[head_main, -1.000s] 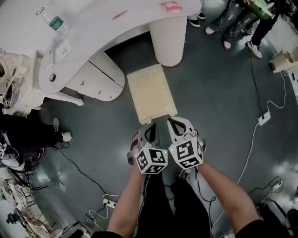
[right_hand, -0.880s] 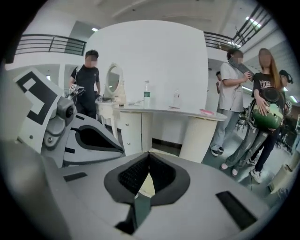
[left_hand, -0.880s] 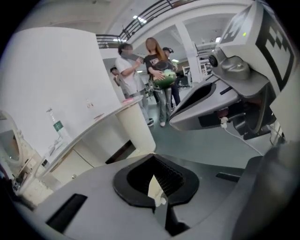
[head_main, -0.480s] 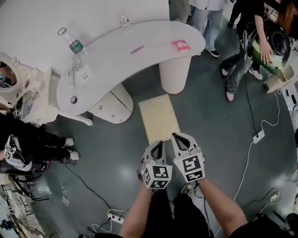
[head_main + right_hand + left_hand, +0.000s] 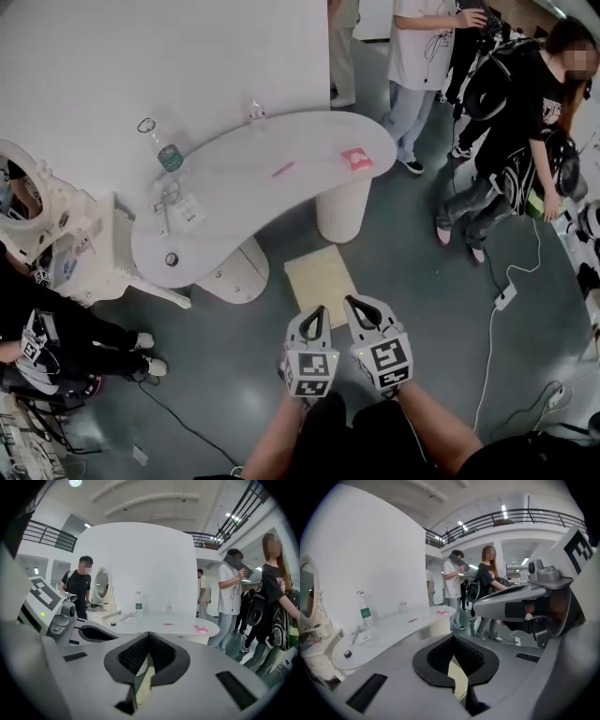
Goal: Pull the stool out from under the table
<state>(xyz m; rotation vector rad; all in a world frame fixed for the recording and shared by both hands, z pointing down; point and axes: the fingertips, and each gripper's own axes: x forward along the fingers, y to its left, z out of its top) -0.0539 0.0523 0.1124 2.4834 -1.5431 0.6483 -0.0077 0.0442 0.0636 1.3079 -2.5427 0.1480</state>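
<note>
The stool [image 5: 320,279], with a flat beige square top, stands on the grey floor just in front of the curved white table [image 5: 262,173], beside its ribbed pedestal [image 5: 342,210]. My left gripper [image 5: 315,310] and right gripper [image 5: 352,303] hover side by side over the stool's near edge. Both are shut with nothing between the pads. In the left gripper view the closed left gripper [image 5: 452,638] shows a strip of the stool [image 5: 457,673] below it. The right gripper view likewise shows the right gripper [image 5: 148,633] closed above the stool [image 5: 143,677].
A water bottle [image 5: 166,153] and a pink item [image 5: 355,158] lie on the table. A white vanity with a round mirror [image 5: 42,220] stands at the left. Several people [image 5: 525,131] stand at the right. Cables and a power strip [image 5: 506,298] run over the floor.
The head view has risen and drawn back, so table, stool and bystanders look smaller. Both grippers stay shut, side by side at the stool's near edge.
</note>
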